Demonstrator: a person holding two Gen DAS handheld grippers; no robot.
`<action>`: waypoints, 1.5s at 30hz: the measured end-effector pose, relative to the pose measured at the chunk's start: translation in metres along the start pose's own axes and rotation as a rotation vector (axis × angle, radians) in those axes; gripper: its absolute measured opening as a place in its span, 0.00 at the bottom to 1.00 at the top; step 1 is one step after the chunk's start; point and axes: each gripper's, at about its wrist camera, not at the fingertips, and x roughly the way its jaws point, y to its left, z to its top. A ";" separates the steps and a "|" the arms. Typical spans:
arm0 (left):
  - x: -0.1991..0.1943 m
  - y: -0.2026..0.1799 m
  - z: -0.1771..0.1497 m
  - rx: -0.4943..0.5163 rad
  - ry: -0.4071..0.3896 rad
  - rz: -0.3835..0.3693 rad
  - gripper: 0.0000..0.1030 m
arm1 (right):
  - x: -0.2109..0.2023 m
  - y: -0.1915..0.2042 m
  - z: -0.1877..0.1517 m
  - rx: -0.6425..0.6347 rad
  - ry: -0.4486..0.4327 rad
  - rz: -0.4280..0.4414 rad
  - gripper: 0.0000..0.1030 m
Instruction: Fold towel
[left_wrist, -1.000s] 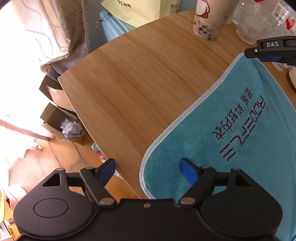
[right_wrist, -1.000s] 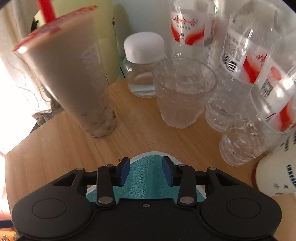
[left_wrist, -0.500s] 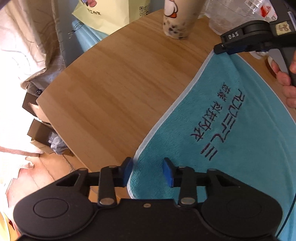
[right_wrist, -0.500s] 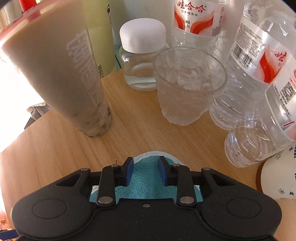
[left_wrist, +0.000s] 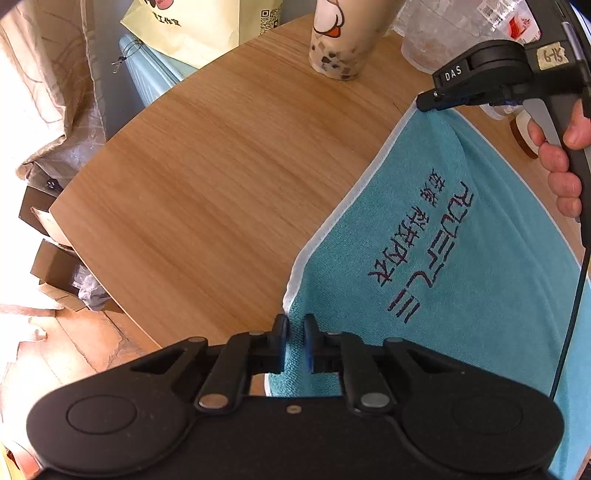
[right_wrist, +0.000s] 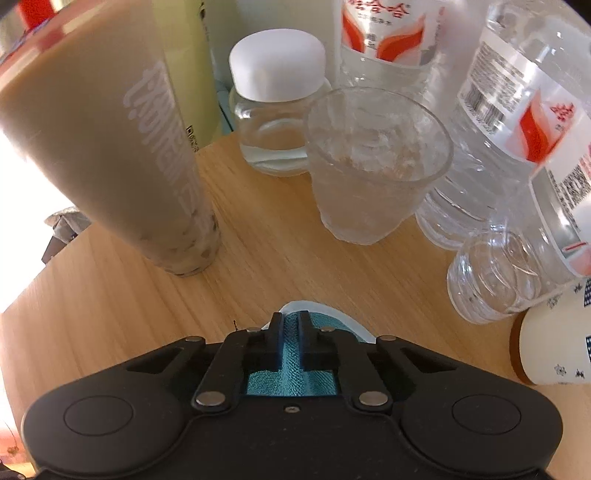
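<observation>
A teal towel (left_wrist: 458, 236) with a white hem and dark embroidered lettering lies on the wooden table (left_wrist: 229, 177). My left gripper (left_wrist: 294, 328) is shut on the towel's near corner, and the cloth rises between its fingers. At the far corner, my right gripper (left_wrist: 424, 103) pinches the hem, with a hand (left_wrist: 557, 166) on its handle. In the right wrist view, the right gripper (right_wrist: 290, 319) is shut on the teal towel corner (right_wrist: 291, 354), which is lifted a little off the table (right_wrist: 280, 251).
A milk tea cup (right_wrist: 110, 147) stands just ahead-left of the right gripper. A clear plastic cup (right_wrist: 373, 166), a white-lidded jar (right_wrist: 277, 96), water bottles (right_wrist: 517, 155) and a paper cup (right_wrist: 554, 339) crowd the far right. The table's left edge (left_wrist: 74, 236) drops to boxes on the floor.
Both grippers have closed onto the towel corners. The left one moved in over the near corner, which now stands up between its fingers. The far corner has lifted slightly.
</observation>
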 end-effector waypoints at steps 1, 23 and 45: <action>0.000 0.001 0.001 0.001 0.003 -0.001 0.09 | -0.002 -0.001 0.000 0.007 -0.004 0.001 0.12; -0.033 -0.074 0.073 0.518 -0.156 0.101 0.46 | -0.153 -0.070 -0.219 0.540 -0.138 -0.023 0.40; -0.067 -0.078 0.036 0.317 -0.131 0.037 0.68 | -0.295 -0.146 -0.195 0.451 -0.512 0.023 0.40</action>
